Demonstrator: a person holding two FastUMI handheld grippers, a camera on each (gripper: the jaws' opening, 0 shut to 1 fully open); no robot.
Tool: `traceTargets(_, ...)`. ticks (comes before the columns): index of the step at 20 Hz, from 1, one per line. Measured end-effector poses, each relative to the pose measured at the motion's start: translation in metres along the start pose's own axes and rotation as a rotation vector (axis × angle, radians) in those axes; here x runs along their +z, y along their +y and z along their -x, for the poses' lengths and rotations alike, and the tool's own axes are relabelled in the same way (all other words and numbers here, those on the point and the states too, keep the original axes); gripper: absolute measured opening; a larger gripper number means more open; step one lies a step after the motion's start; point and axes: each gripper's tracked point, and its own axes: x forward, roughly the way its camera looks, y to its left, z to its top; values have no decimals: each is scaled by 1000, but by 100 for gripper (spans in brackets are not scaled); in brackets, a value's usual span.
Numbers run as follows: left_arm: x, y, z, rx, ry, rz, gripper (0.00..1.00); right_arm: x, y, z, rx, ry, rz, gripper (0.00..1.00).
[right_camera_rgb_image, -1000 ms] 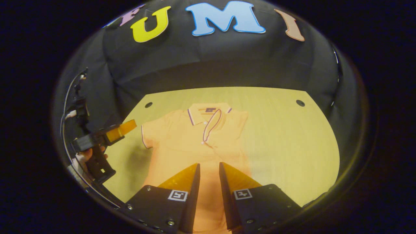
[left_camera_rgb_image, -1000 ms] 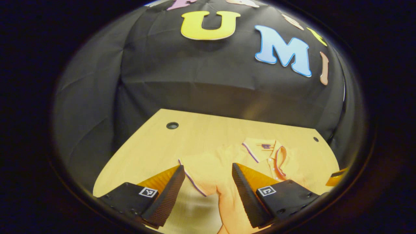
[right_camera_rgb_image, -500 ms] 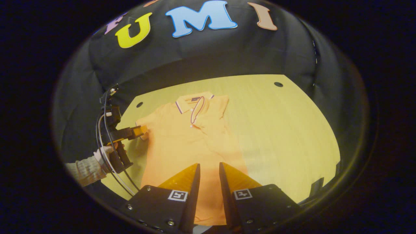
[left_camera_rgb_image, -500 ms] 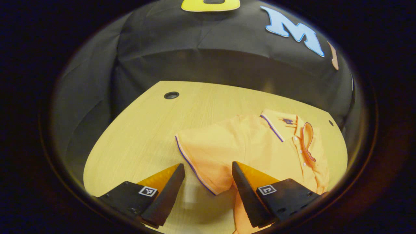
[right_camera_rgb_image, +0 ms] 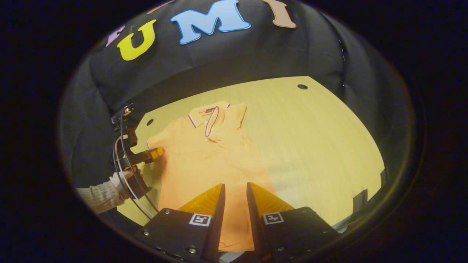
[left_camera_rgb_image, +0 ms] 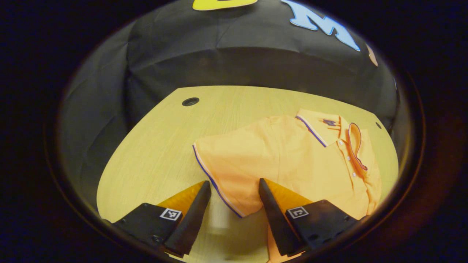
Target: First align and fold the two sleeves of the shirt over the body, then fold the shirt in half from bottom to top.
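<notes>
An orange polo shirt (left_camera_rgb_image: 292, 157) lies flat on the wooden table (left_camera_rgb_image: 157, 146), collar (left_camera_rgb_image: 321, 124) toward the wall. Its left sleeve (left_camera_rgb_image: 226, 164) is spread out, with a dark-trimmed hem. My left gripper (left_camera_rgb_image: 234, 181) is open low over that hem, one finger over the sleeve and the other over bare table. In the right gripper view the shirt (right_camera_rgb_image: 204, 157) has its right side folded in over the body. The left gripper (right_camera_rgb_image: 158, 152) is at the sleeve edge. My right gripper (right_camera_rgb_image: 235, 183) hovers above the shirt's lower part, a narrow gap between its fingers, holding nothing.
A hand (right_camera_rgb_image: 120, 179) in a knit sleeve (right_camera_rgb_image: 95, 190) holds the left gripper, with cables trailing. The table has round holes (left_camera_rgb_image: 190, 101) (right_camera_rgb_image: 302, 87) near its back corners. Bare wood (right_camera_rgb_image: 310, 138) stretches right of the shirt. The black cloth wall stands behind.
My left gripper has come down and forward until the sleeve hem lies between its fingers. The right gripper has drawn back and turned, so the shirt sits farther left in its view.
</notes>
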Motion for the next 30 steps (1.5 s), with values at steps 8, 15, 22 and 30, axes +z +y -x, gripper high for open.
traceTargets(8,5,-8,-4,-27,3,-45,7,-5,5,-4,18,15,-4,32)
traceTargets(15,47,-33,6,-34,-66,-216,7,-7,5,-4,33,24,-34,37)
traceTargets(22,73,-132,21,-181,-134,-332,7,-10,0,-4,30,27,-59,37)
traceTargets(30,48,-200,24,-282,-80,-365,10,-18,-24,6,2,9,-123,37)
